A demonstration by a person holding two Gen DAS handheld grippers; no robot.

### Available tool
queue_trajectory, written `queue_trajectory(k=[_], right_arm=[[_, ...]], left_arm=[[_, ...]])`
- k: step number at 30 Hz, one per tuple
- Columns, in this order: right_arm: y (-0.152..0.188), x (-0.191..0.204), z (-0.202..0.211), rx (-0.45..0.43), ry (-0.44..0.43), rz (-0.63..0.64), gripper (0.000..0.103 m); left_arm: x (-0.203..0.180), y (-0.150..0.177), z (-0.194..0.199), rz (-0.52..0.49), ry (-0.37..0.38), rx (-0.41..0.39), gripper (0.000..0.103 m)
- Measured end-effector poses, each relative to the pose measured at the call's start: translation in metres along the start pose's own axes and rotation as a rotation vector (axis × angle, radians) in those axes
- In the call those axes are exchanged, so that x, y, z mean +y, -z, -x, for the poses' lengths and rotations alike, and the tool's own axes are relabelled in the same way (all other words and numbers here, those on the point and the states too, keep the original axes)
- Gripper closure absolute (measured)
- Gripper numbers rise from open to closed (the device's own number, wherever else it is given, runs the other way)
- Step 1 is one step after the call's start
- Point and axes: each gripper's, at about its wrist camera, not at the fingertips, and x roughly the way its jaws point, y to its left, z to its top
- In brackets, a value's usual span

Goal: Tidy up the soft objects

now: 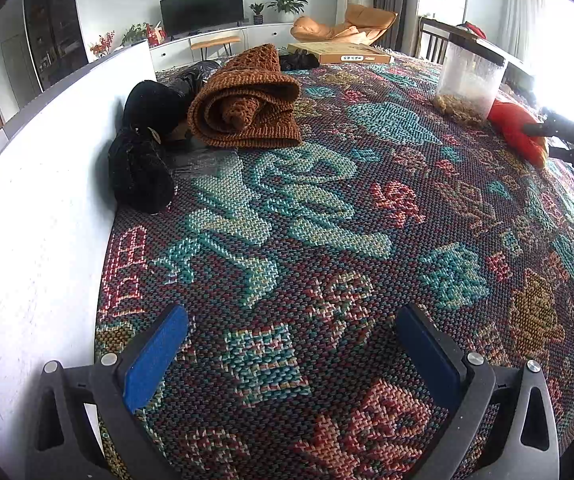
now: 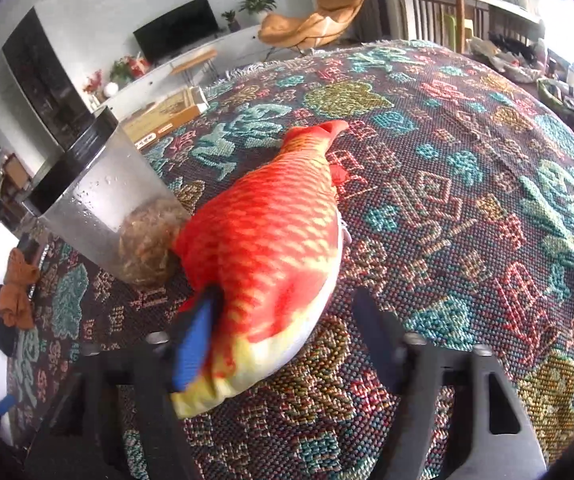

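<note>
In the left wrist view, the left gripper (image 1: 291,356) hangs over bare patterned woven cloth (image 1: 327,216) with its blue-padded jaws spread wide and nothing between them. At the far left, against a white panel (image 1: 39,184), lie a rolled brown knit (image 1: 247,104) with an open, chunky stitch and a black plush toy (image 1: 143,152), the two touching. At the far right a clear plastic tub (image 1: 469,80) with tan fibre in its bottom stands just beside the red plush fish (image 1: 517,130), where the other tool's dark fingers reach in. In the right wrist view, the right gripper (image 2: 283,340) has its jaws standing wide apart; the left blue pad is tucked against the fish's (image 2: 271,248) flank near the tail end, while the right finger stands clear on the cloth (image 2: 467,184), so nothing is clamped. The fish lies lengthwise away from the camera, its side touching the tub (image 2: 115,208). It looks stuffed, light and squashy, with a smooth printed-scale skin, orange-red over a pale belly; a grip across the plump mid-body should hold better than the thin yellow tail.
</note>
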Motion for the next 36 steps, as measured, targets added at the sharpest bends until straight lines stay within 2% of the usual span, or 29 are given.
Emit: queue_trajectory(k=[3,6,9,12,14,17,20,36], right_arm=[[0.002,0.005,0.029,-0.066,0.015,-0.017,0.019],[0.015,0.015,0.054,-0.097,0.119,-0.016,0.019],[0.044,0.019,0.057,-0.039,0.237,-0.022,0.019],[0.077,0.015,0.047,0.025,0.298,-0.023,0.019],[0.09,0.01,0.042,0.046,0.311,-0.035,0.019],[0.097,0.01,0.042,0.022,0.334,-0.026,0.019],[0.103,0.012,0.039,-0.026,0.349,-0.003,0.012],[0.102,0.011,0.042,-0.032,0.351,-0.006,0.012]], left_arm=[[0.0,0.0,0.0,0.0,0.0,0.0,0.0],[0.0,0.0,0.0,0.0,0.0,0.0,0.0],[0.0,0.0,0.0,0.0,-0.001,0.0,0.0],[0.0,0.0,0.0,0.0,0.0,0.0,0.0],[0.0,0.0,0.0,0.0,0.0,0.0,0.0],[0.0,0.0,0.0,0.0,0.0,-0.001,0.0],[0.0,0.0,0.0,0.0,-0.001,-0.001,0.0],[0.0,0.0,0.0,0.001,-0.001,-0.001,0.0]])
